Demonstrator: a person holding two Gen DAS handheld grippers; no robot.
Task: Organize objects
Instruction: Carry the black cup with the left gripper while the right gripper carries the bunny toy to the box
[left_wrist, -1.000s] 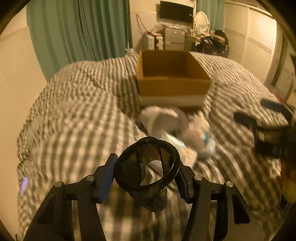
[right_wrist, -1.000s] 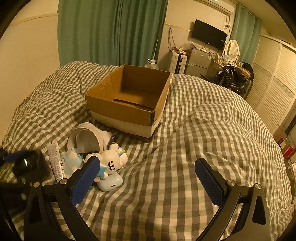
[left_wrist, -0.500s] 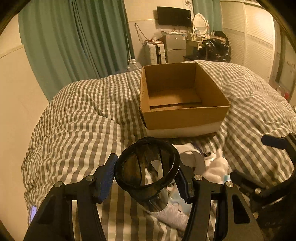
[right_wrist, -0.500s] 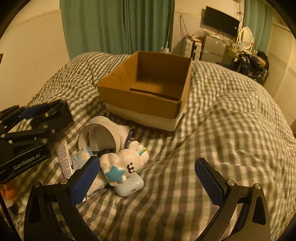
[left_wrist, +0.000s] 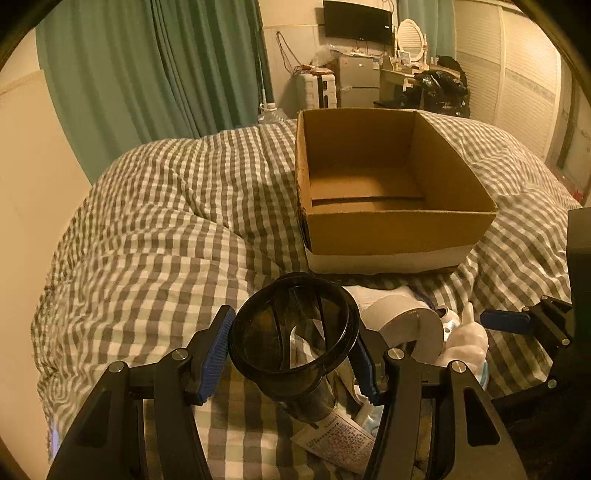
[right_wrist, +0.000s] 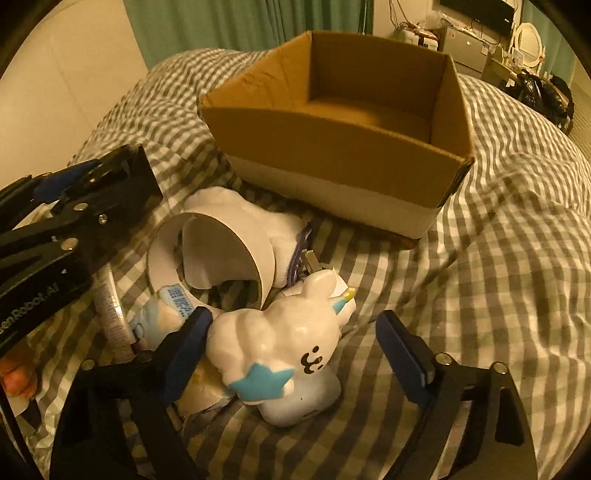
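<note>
The left gripper (left_wrist: 291, 354) is clamping a dark cup (left_wrist: 295, 332), hiding its base; the right gripper (right_wrist: 295, 347) is gaping around a white toy (right_wrist: 280, 343), partly covering a half-hidden case (right_wrist: 306, 402).

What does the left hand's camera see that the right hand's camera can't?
Only the left wrist view shows the dark see-through cup clamped in the left gripper. Only the right wrist view shows the unicorn toy's face, the white earbud case beneath it, and the open right gripper. Both show the cardboard box and the checkered bedspread.
</note>
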